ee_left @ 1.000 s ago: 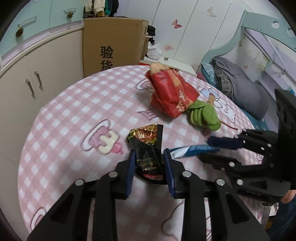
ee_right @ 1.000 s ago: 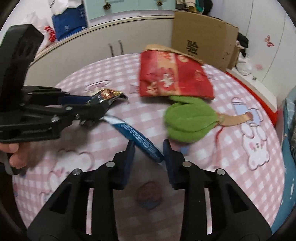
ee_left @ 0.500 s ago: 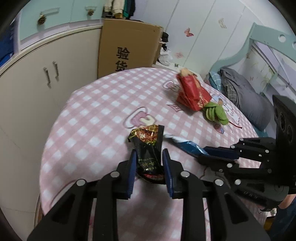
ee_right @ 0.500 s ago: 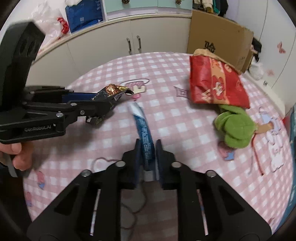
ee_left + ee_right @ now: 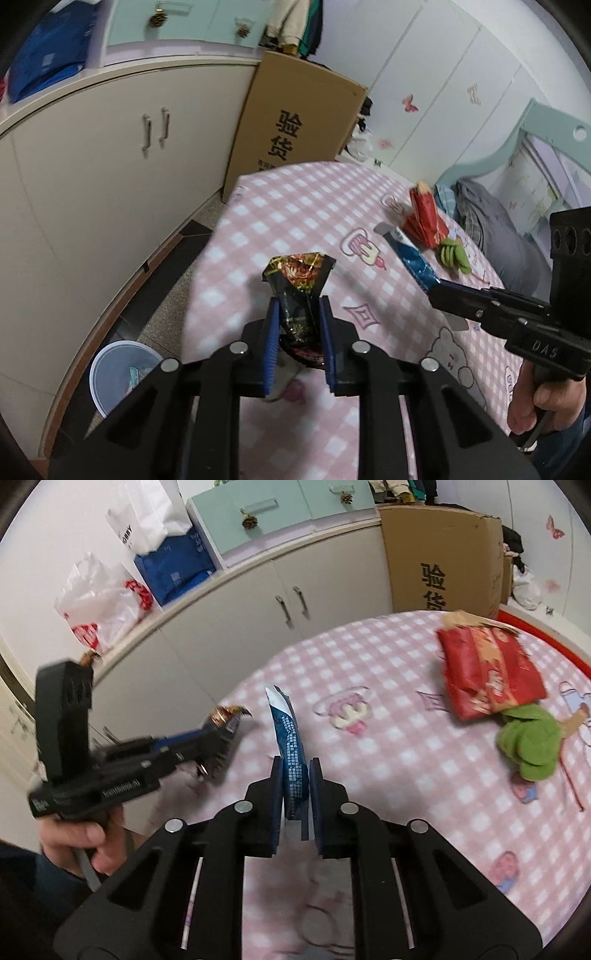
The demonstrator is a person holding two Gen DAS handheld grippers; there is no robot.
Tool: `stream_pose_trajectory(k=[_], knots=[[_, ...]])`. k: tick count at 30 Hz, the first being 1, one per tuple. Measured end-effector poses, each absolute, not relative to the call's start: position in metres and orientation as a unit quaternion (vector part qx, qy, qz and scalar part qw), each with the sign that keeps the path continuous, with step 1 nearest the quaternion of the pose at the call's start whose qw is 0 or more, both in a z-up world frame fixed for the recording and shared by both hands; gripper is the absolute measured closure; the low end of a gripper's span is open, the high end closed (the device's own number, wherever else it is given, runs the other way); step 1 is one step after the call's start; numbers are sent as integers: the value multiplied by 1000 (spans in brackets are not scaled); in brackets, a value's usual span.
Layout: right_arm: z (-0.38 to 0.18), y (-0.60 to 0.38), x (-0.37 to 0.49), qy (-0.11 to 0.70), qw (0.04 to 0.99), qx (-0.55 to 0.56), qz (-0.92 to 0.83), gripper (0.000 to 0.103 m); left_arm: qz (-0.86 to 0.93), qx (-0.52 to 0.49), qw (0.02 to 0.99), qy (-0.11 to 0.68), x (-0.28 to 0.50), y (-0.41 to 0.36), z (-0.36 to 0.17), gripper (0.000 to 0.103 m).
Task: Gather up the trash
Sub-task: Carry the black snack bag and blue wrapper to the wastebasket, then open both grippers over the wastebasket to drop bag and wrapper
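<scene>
The left gripper [image 5: 297,314] pinches a black wrapper [image 5: 298,282] above the table's [image 5: 295,206] left edge, over floor with a bin [image 5: 118,373]. The right gripper [image 5: 295,775] pinches a blue wrapper [image 5: 290,749] above the pink checked cloth; a red bag [image 5: 487,672] lies well apart.

I now hold both wrappers lifted clear of the table [image 5: 303,206], and a bin [image 5: 118,373] comes into view below my left gripper [image 5: 299,314].
</scene>
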State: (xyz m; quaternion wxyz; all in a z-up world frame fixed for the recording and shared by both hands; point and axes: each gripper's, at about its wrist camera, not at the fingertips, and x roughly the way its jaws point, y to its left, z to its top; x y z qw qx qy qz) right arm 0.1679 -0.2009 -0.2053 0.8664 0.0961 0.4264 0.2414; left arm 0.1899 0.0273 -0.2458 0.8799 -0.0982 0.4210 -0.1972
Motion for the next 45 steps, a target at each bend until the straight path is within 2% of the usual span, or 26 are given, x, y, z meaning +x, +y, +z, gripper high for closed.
stream_pose_trajectory(k=[9,16,23,33,35,37,38,39,43,45], knots=[[-189,-106,193,417,847,93,316,89,-112,-157,902,387,174,128,-239,83],[-196,-7,215,444,811,104,366,89,-15,-200,896,396,161,227,-264,83],[-237,74,239,502,781,98,359,89,39,-224,875,427,158,290,-308,83],[-309,120,255,578,750,78,314,89,40,-233,846,479,172,307,-363,83],[-325,124,259,595,743,69,297,87,30,-234,839,491,177,306,-373,80],[-339,126,263,614,735,63,281,78,24,-232,830,507,187,303,-384,58],[-346,126,264,620,733,64,273,53,28,-230,825,515,190,303,-389,34],[-350,125,265,623,733,63,266,32,39,-229,821,522,191,304,-394,20],[-358,123,262,633,730,55,254,29,56,-217,812,538,186,309,-399,20],[-354,123,259,629,734,47,251,14,68,-211,813,539,182,313,-399,19]])
